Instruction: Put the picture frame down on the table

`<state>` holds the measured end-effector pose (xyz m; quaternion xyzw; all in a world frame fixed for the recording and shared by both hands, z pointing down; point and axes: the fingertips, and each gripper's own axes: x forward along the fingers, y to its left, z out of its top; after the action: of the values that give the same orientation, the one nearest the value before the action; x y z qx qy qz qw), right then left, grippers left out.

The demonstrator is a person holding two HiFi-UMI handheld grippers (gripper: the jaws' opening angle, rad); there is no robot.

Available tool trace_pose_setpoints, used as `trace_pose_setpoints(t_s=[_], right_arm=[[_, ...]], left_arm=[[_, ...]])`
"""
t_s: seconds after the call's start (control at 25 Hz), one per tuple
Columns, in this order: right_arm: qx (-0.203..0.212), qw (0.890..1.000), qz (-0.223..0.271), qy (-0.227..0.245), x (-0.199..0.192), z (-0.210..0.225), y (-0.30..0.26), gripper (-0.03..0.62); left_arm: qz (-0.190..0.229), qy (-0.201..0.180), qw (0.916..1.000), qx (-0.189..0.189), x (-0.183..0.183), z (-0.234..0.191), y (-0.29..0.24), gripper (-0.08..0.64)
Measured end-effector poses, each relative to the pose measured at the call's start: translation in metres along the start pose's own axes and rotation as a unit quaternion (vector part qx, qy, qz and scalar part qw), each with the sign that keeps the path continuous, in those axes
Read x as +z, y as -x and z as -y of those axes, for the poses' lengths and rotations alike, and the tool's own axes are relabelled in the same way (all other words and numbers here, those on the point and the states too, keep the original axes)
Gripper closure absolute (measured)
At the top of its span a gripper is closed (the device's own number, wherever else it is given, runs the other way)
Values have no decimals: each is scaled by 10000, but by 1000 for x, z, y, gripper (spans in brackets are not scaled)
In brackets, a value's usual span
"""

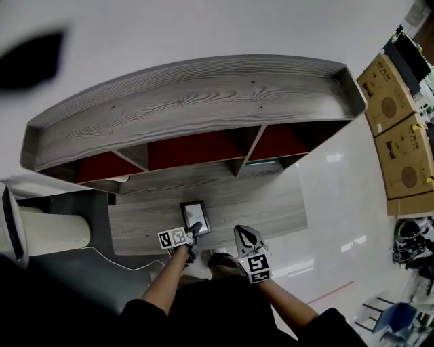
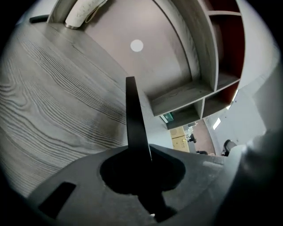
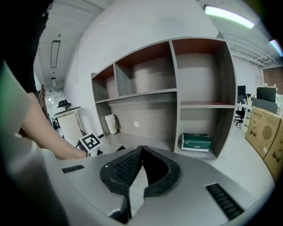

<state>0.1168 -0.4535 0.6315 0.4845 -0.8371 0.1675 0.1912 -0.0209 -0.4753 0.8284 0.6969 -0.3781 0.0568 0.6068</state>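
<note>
The picture frame (image 1: 195,217) is a small black-edged frame with a pale face, lying about flat over the grey wooden table (image 1: 271,203). My left gripper (image 1: 194,232) is shut on its near edge. In the left gripper view the frame (image 2: 134,119) shows edge-on as a thin black bar running out from between the jaws of the left gripper (image 2: 140,155), with the tabletop (image 2: 53,97) beside it. I cannot tell whether the frame touches the table. My right gripper (image 1: 245,235) hangs just right of the frame, shut and holding nothing; its pads (image 3: 128,167) meet at the tips of the right gripper (image 3: 140,152).
A wooden shelf unit (image 1: 196,101) with red-backed compartments stands along the table's far side. A green box (image 3: 195,142) lies in its lower right compartment. A white bag (image 2: 82,11) sits at the back left. Cardboard boxes (image 1: 400,135) stand on the floor at right.
</note>
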Motion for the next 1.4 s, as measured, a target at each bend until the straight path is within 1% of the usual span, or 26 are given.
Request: trace_pose_setpoints(t_s=[0.08, 0.12, 0.2, 0.28, 0.32, 0.4, 0.44, 0.52, 0.64, 0.72, 0.8, 0.92, 0.96, 1.0, 1.04, 1.08, 1.12, 1.2, 1.24, 1.32, 1.4], right_arm=[[-97, 9999, -39, -2, -3, 10, 0, 580], [-117, 9999, -72, -8, -4, 13, 0, 580], [-107, 9999, -109, 1, -3, 16, -1, 580], [-68, 9999, -100, 16, -1, 16, -1, 580], [-49, 9999, -94, 26, 0, 15, 0, 580], [-10, 9999, -85, 56, -1, 13, 0, 580], [11, 9999, -79, 68, -1, 11, 0, 580], [44, 10000, -55, 49, -1, 8, -1, 580], [34, 10000, 34, 60, 4, 1, 4, 580], [17, 9998, 104, 144, 9, -7, 10, 580], [56, 9998, 213, 0, 16, -16, 18, 580], [132, 9988, 360, -309, 24, -34, 33, 580], [132, 9984, 404, -362, 26, -41, 40, 580], [122, 9981, 456, -395, 29, -48, 47, 580], [113, 9977, 521, -417, 32, -56, 55, 580], [109, 9972, 598, -433, 36, -66, 63, 580], [109, 9966, 685, -441, 41, -78, 72, 580], [104, 9954, 866, -403, 48, -102, 88, 580], [100, 9949, 944, -342, 50, -114, 95, 580], [104, 9945, 1028, -163, 51, -140, 107, 580], [133, 9946, 1031, -71, 50, -165, 119, 581]], left_arm=[[10, 56, 9999, 108, 2, -3, -8, 530], [30, 29, 9998, 196, 4, -5, -10, 512], [80, -38, 9991, 409, 9, -9, -11, 390], [155, -137, 9974, 694, 14, -13, -9, 300], [197, -239, 9957, 869, 16, -16, -7, 285], [258, -563, 9906, 1223, 19, -23, 0, 238], [274, -748, 9875, 1361, 21, -25, 4, 223], [315, -1038, 9818, 1557, 23, -28, 13, 215], [543, -1306, 9745, 1741, 27, -27, 37, 215], [740, -1470, 9713, 1717, 31, -21, 55, 215], [987, -1573, 9705, 1537, 33, -5, 75, 215], [1456, -1707, 9684, 1092, 31, 36, 114, 218], [1630, -1769, 9666, 888, 27, 53, 131, 236], [1805, -1843, 9638, 668, 22, 71, 149, 295], [1971, -1927, 9602, 456, 16, 89, 169, 407], [2118, -2016, 9559, 274, 8, 105, 189, 501], [2236, -2114, 9514, 130, 1, 118, 210, 526], [2419, -2382, 9406, -36, -14, 140, 249, 538], [2515, -2540, 9339, -48, -21, 147, 267, 542], [2705, -2815, 9206, 64, -31, 154, 301, 543], [2873, -2983, 9100, 213, -41, 157, 331, 543]])
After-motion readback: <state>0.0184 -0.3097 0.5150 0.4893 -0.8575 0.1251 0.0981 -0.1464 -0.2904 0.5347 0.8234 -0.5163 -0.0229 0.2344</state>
